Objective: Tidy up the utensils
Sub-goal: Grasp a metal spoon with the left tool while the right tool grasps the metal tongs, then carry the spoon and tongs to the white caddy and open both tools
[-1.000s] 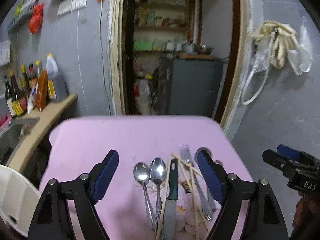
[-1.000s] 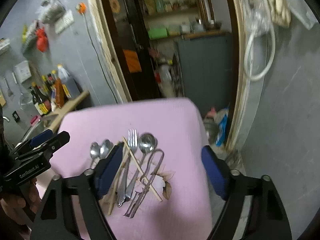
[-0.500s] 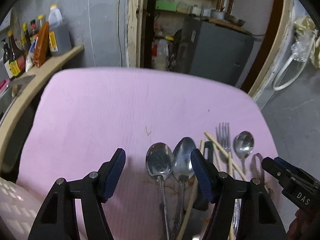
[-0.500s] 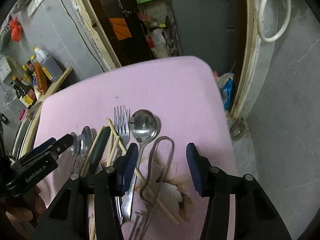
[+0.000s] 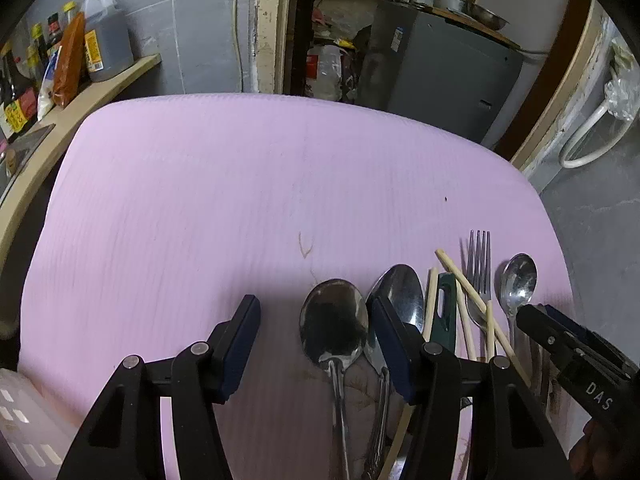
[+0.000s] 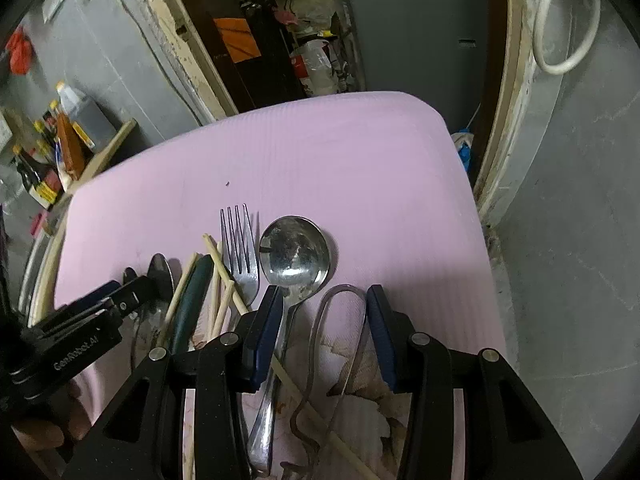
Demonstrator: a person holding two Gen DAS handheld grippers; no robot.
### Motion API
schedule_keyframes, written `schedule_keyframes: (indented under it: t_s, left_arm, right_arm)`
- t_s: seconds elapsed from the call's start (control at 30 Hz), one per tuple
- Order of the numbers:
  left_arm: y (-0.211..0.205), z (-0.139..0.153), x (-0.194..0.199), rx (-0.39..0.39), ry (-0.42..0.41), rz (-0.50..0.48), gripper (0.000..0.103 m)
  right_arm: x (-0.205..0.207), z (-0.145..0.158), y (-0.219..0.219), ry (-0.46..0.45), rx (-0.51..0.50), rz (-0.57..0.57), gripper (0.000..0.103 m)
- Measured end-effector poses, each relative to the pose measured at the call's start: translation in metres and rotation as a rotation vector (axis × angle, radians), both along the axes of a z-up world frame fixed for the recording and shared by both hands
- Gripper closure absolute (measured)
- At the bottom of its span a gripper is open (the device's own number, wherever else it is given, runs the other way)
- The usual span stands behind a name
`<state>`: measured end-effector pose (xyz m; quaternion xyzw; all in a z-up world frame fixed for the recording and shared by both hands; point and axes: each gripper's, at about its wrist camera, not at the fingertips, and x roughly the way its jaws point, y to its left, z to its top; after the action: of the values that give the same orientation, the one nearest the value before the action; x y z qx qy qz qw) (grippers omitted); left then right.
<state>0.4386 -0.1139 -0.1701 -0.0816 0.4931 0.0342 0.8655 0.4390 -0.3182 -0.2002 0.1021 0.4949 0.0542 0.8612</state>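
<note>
Both tongs dropped; left tongs (image 5: 314, 334) straddle a spoon (image 5: 335, 320).

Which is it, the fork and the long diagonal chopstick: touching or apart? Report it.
Touching. The right wrist view shows the chopstick lying diagonally across the fork just below its tines, with no visible gap. The left wrist view shows the same crossing.

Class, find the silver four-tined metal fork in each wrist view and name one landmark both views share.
Left wrist view: silver four-tined metal fork lies lower right on the pink mat.
Right wrist view: fork lies centre-left.
Shared landmark: the round-bowled steel spoon just right of the fork.
</note>
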Motion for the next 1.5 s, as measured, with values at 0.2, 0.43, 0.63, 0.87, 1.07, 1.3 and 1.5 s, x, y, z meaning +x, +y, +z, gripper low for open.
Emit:
schedule_keyframes:
  t_s: [0.2,0.43,0.63,0.87,1.07,1.3,1.5]
  left_arm:
    - [-0.002,0.003,-0.002,-0.039,-0.006,-0.015,0.071]
    - [-0.005,0.025,-0.026,-0.041,-0.081,-0.034,0.071]
    - [-0.013,0.061,-0.061,-0.022,-0.208,-0.070,0.071]
    - [-0.017,0.086,-0.101,-0.009,-0.353,-0.111,0.071]
    - [-0.010,0.104,-0.128,-0.020,-0.436,-0.122,0.071]
    - [0.007,0.145,-0.147,-0.056,-0.505,-0.150,0.071]
    - [0.045,0.190,-0.162,-0.132,-0.547,-0.172,0.071]
  right_arm:
    - [-0.001,0.004,-0.009,0.008,0.022,-0.033,0.080]
    - [-0.022,0.027,-0.022,-0.078,0.118,-0.028,0.081]
    - [-0.062,0.062,-0.026,-0.235,0.159,-0.005,0.081]
    - [-0.104,0.097,-0.021,-0.358,0.105,0.007,0.081]
    - [-0.135,0.126,-0.017,-0.410,0.071,-0.018,0.082]
    - [-0.168,0.171,0.005,-0.499,0.033,-0.045,0.082]
    - [-0.184,0.218,0.037,-0.577,0.019,-0.024,0.082]
